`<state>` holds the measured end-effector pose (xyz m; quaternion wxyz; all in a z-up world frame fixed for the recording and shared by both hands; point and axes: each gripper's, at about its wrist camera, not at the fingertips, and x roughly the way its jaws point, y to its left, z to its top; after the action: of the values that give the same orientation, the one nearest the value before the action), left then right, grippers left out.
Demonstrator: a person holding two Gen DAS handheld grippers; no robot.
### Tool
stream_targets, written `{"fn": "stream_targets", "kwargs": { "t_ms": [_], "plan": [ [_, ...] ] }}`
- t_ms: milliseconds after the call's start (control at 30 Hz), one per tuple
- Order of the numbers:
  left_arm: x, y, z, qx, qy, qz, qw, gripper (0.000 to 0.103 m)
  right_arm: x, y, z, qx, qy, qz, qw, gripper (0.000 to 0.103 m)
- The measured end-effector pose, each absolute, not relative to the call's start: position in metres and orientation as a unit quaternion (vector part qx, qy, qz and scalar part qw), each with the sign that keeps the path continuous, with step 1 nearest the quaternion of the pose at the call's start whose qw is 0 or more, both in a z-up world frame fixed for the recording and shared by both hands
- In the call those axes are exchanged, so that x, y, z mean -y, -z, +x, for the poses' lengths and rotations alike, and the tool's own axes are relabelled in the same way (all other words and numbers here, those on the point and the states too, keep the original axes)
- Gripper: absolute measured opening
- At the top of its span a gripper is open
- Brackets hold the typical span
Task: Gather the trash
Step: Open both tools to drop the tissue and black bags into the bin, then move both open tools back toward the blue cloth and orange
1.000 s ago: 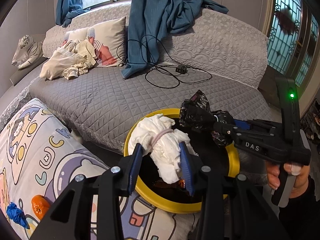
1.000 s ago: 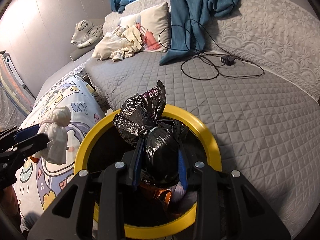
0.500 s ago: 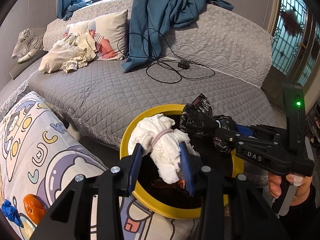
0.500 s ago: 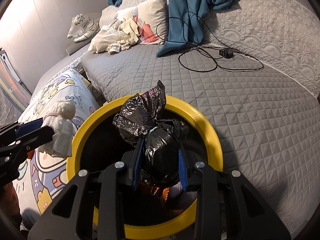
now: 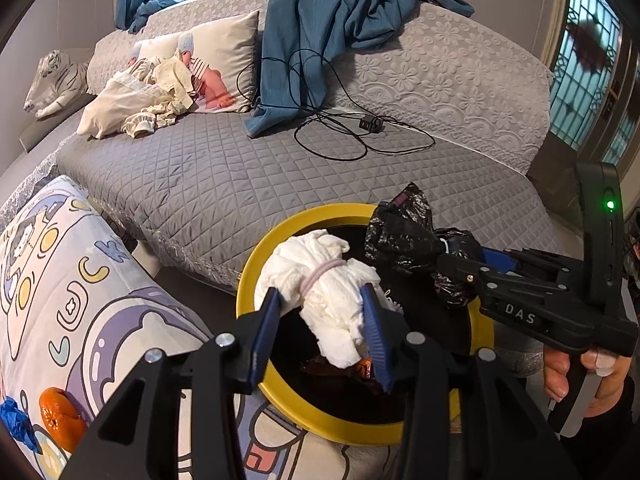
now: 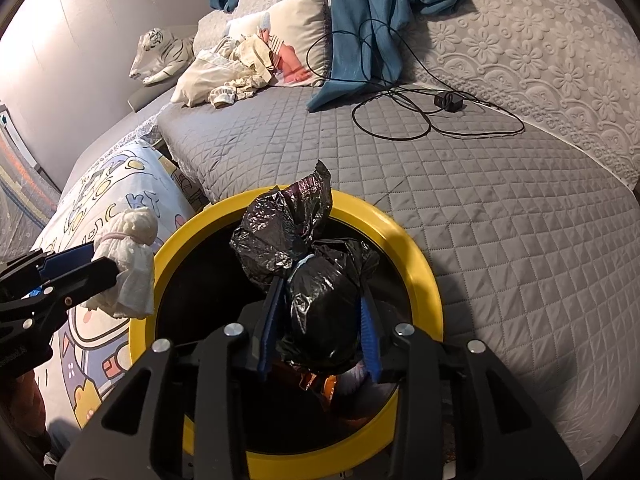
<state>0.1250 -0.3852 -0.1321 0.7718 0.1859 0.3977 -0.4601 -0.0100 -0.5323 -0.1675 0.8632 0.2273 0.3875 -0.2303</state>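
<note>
A grey quilted sofa (image 5: 192, 184) carries a black cable (image 5: 344, 136) with a charger, a blue curtain (image 5: 304, 32), a pillow (image 5: 224, 64) and pale clothes (image 5: 132, 108). A toy tiger (image 5: 56, 84) lies at its far end. An orange (image 5: 60, 420) rests on a cartoon blanket (image 5: 80, 304).

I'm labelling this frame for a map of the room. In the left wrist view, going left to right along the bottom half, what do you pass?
Blue scrap → orange peel → cartoon-print quilt → white tied bundle → black trash bag → right gripper → hand.
</note>
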Motion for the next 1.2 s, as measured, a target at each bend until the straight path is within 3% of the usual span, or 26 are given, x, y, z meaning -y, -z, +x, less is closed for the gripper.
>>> {"fn": "stream_targets", "kwargs": {
  "t_ms": [67, 167, 233, 533, 667, 867, 1200],
  "plan": [
    [0.383, 0.133, 0.13, -0.407, 0.457, 0.176, 0.771, 0.045, 0.535, 0.167, -0.011, -0.387, 0.237, 0.231, 0.861, 0.045],
    [0.379, 0.135, 0.137, -0.417, 0.449, 0.162, 0.773, 0.058, 0.538, 0.167, -0.013, -0.387, 0.24, 0.235, 0.859, 0.05],
    [0.376, 0.136, 0.143, -0.425, 0.446, 0.153, 0.773, 0.06, 0.539, 0.165, -0.014, -0.383, 0.243, 0.239, 0.858, 0.058],
    [0.361, 0.132, 0.158, -0.428, 0.429, 0.133, 0.784, 0.062, 0.537, 0.157, -0.017, -0.371, 0.245, 0.239, 0.863, 0.058],
    [0.347, 0.128, 0.166, -0.425, 0.417, 0.122, 0.794, 0.067, 0.533, 0.15, -0.019, -0.356, 0.24, 0.238, 0.871, 0.058],
    [0.311, 0.113, 0.185, -0.415, 0.389, 0.094, 0.817, 0.073, 0.517, 0.137, -0.01, -0.345, 0.222, 0.226, 0.884, 0.058],
    [0.247, 0.092, 0.21, -0.395, 0.337, 0.073, 0.852, 0.074, 0.473, 0.118, 0.027, -0.338, 0.166, 0.196, 0.905, 0.058]
  ]
}}
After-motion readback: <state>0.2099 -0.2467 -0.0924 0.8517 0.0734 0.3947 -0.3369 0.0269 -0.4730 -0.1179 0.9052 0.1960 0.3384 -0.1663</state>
